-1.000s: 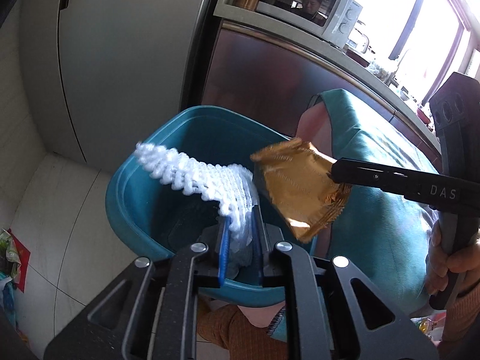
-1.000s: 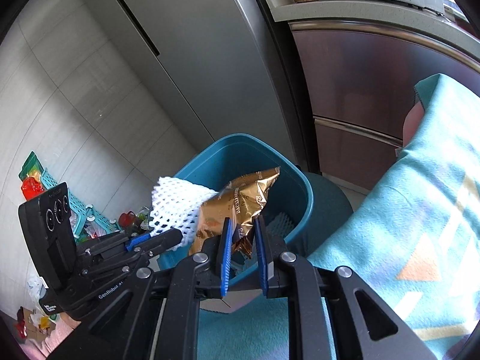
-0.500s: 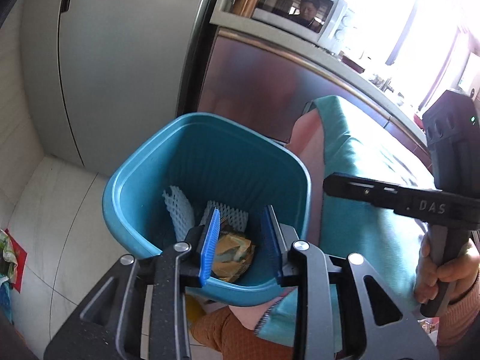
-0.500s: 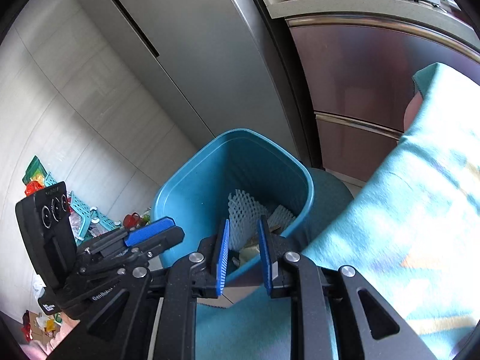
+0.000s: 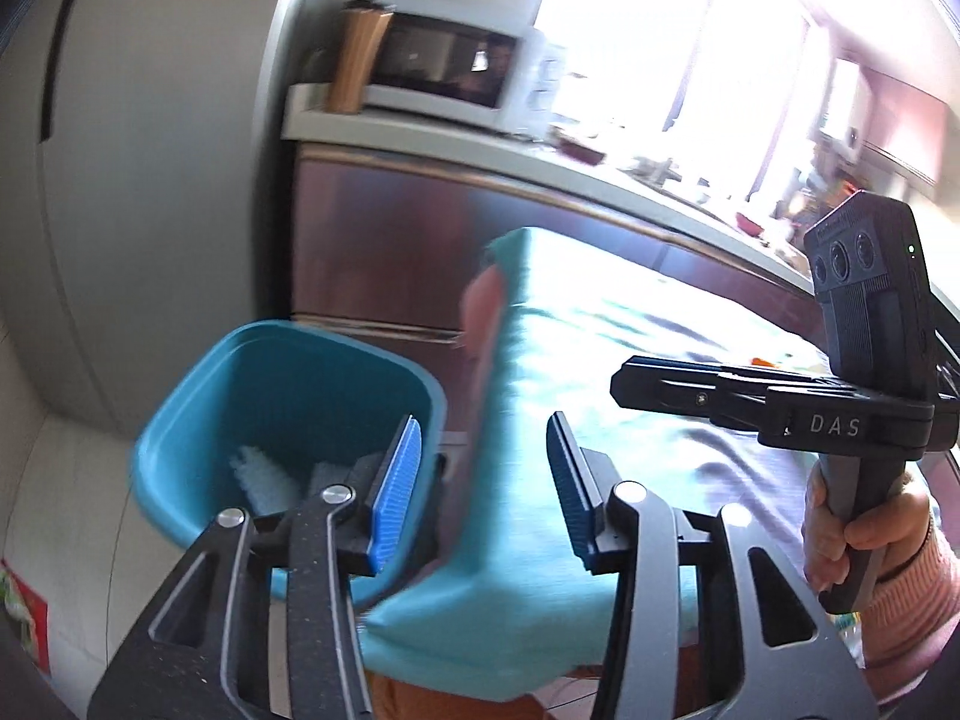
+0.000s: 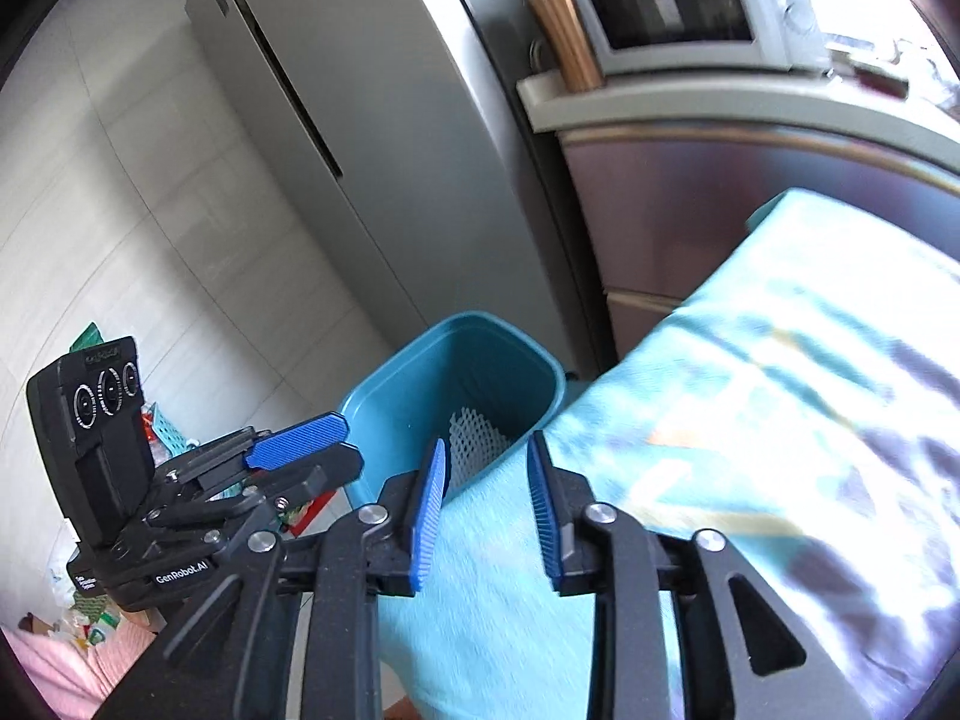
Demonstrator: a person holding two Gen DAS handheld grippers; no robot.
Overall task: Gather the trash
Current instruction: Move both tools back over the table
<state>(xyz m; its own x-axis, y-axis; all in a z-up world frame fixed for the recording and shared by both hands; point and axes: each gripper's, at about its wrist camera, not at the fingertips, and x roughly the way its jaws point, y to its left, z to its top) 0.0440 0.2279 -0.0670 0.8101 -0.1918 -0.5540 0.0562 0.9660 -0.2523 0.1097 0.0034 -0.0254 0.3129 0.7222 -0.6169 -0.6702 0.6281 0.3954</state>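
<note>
A teal trash bin (image 5: 300, 384) (image 6: 420, 384) stands on the floor beside the table. White foam netting (image 5: 258, 471) (image 6: 477, 441) lies inside it; the gold wrapper is hidden from both views. My left gripper (image 5: 480, 480) hangs over the table's near corner, just right of the bin, its jaws opening with nothing between them. My right gripper (image 6: 487, 498) is above the table edge, back from the bin, its jaws also opening and empty. Each gripper shows in the other's view: the right gripper (image 5: 624, 381) to the right, the left gripper (image 6: 336, 441) at the lower left.
A teal cloth (image 5: 630, 360) (image 6: 750, 390) covers the table. A grey fridge (image 6: 372, 138) and a steel cabinet (image 5: 390, 252) with a microwave (image 5: 444, 69) stand behind the bin. Clutter and a green basket (image 6: 165, 426) sit on the tiled floor at left.
Both grippers let go of the netting and the gold wrapper, which dropped into the bin. Both then pulled up and back toward the table, jaws widening.
</note>
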